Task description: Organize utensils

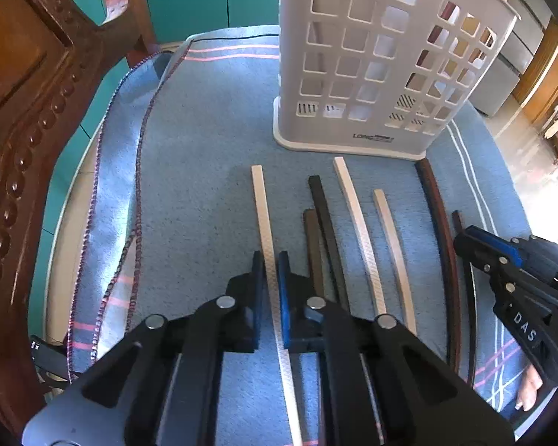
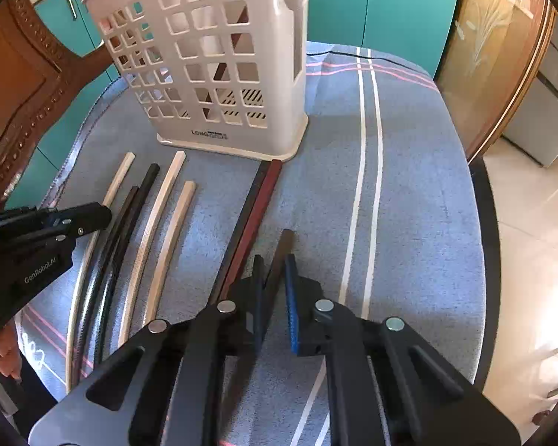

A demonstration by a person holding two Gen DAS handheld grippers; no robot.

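Note:
Several chopsticks lie side by side on a blue cloth in front of a white slotted utensil holder (image 1: 292, 74) (image 2: 275, 74). My left gripper (image 1: 271, 260) is shut on a white chopstick (image 1: 260, 200), the leftmost of the row, which runs between its pads. My right gripper (image 2: 273, 260) is shut on a dark brown chopstick (image 2: 284, 241) at the right end of the row. Each gripper shows in the other's view, the right gripper (image 1: 461, 238) and the left gripper (image 2: 104, 215). Between them lie two more white chopsticks (image 1: 357, 223), two black ones (image 1: 327, 230) and a red-brown pair (image 2: 260, 204).
A dark red stick (image 2: 223, 70) stands inside the holder, seen through its grid. A carved wooden chair back (image 1: 37, 111) rises at the left of the table. The cloth (image 2: 409, 186) is bare right of the white stripes. A hand (image 1: 532, 386) shows at the lower right.

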